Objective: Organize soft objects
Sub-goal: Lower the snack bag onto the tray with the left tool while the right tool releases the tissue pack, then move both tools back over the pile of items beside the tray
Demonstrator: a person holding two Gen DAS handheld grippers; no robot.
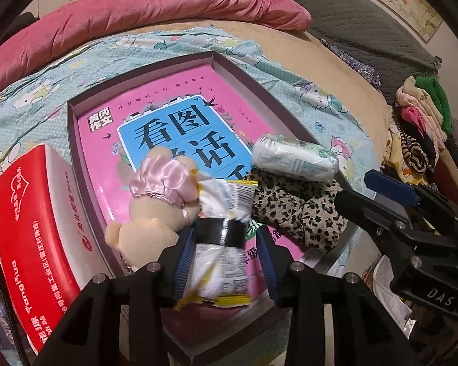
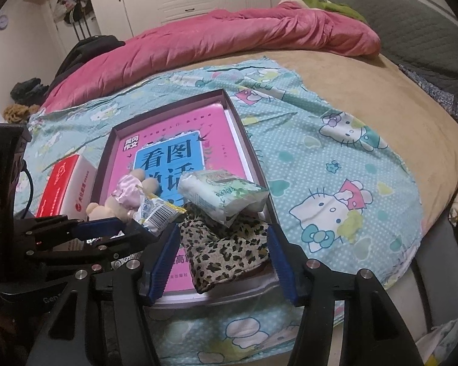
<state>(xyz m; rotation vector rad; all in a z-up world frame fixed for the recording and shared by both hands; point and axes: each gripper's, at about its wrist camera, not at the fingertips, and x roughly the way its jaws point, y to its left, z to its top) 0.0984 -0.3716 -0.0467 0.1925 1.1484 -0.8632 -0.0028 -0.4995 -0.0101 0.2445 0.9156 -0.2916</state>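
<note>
My left gripper [image 1: 224, 235] is shut on a white and yellow snack packet [image 1: 226, 201], held over the near end of a dark shallow box [image 1: 137, 82] that has a pink book [image 1: 174, 113] as its floor. A beige teddy bear in a pink satin cap [image 1: 155, 201] lies just left of the packet. A leopard-print cloth [image 2: 226, 253] lies in the box's near right corner, between the open jaws of my right gripper [image 2: 223, 231]; the pads do not press on it. A white tissue pack [image 2: 223, 198] rests on the cloth's far edge.
A red and white carton [image 1: 33, 231] sits against the box's left side. The box lies on a teal cartoon-cat sheet [image 2: 336, 183] on a bed, with a pink quilt [image 2: 229, 36] behind. A pile of clothes [image 1: 421, 122] stands off the bed's right edge.
</note>
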